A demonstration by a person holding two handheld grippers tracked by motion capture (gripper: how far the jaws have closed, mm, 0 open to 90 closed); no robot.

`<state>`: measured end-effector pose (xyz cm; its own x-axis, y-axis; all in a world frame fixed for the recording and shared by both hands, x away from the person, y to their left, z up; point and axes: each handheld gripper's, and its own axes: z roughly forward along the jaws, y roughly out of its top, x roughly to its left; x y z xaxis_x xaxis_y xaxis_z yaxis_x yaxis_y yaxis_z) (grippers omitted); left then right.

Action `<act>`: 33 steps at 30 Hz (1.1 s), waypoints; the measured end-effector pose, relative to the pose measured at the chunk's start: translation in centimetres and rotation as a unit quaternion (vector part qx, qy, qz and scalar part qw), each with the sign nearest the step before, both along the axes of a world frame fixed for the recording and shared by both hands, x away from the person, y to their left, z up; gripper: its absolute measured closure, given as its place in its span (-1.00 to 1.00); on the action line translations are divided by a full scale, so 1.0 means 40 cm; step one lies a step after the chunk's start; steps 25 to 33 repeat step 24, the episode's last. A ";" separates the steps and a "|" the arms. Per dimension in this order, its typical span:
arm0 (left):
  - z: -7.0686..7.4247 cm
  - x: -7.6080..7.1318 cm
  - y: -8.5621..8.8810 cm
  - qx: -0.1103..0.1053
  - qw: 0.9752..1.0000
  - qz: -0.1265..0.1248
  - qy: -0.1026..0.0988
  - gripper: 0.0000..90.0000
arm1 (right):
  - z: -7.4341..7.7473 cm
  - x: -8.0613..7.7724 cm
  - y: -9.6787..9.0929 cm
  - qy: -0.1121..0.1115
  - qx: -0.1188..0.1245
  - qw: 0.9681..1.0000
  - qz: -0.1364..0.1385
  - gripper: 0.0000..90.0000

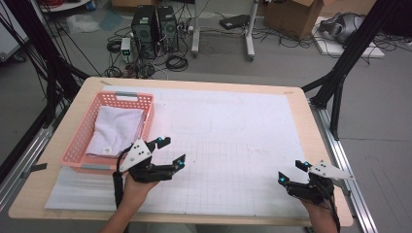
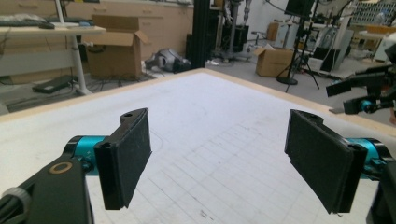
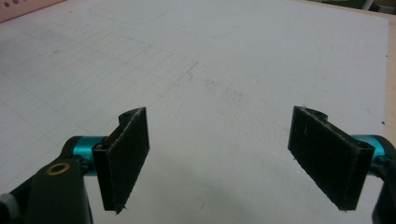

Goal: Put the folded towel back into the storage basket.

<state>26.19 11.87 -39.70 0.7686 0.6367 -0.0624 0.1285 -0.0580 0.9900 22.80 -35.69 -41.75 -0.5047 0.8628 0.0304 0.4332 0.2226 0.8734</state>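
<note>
Left gripper [image 1: 172, 151] fingers wide apart, empty, just beside the pink basket [image 1: 77, 145] holding a folded white cloth [image 1: 114, 131]. Right gripper [image 1: 292, 172] fingers also apart, empty, over the bench [image 1: 233, 141] near its right front corner.

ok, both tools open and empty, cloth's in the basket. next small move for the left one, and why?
Probably swing the left tool back toward the pink basket and down onto the folded white cloth. Its jaws stand wide apart with nothing between them, and it sits just off the basket's near right corner, pointing out over the white mat. The right tool is far across the table, also open.
</note>
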 end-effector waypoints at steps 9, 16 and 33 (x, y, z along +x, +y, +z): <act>-0.030 -0.003 -0.031 0.010 1.000 -0.010 0.011 -0.49 | -0.001 -0.001 0.006 -0.001 0.001 1.000 0.001 -0.56; -0.041 0.002 -0.036 0.013 1.000 -0.010 0.018 -0.49 | -0.001 0.001 0.008 -0.001 0.001 1.000 0.003 -0.56; -0.048 0.006 -0.035 0.013 1.000 -0.008 0.024 -0.49 | -0.003 0.003 0.006 0.001 0.001 1.000 0.004 -0.56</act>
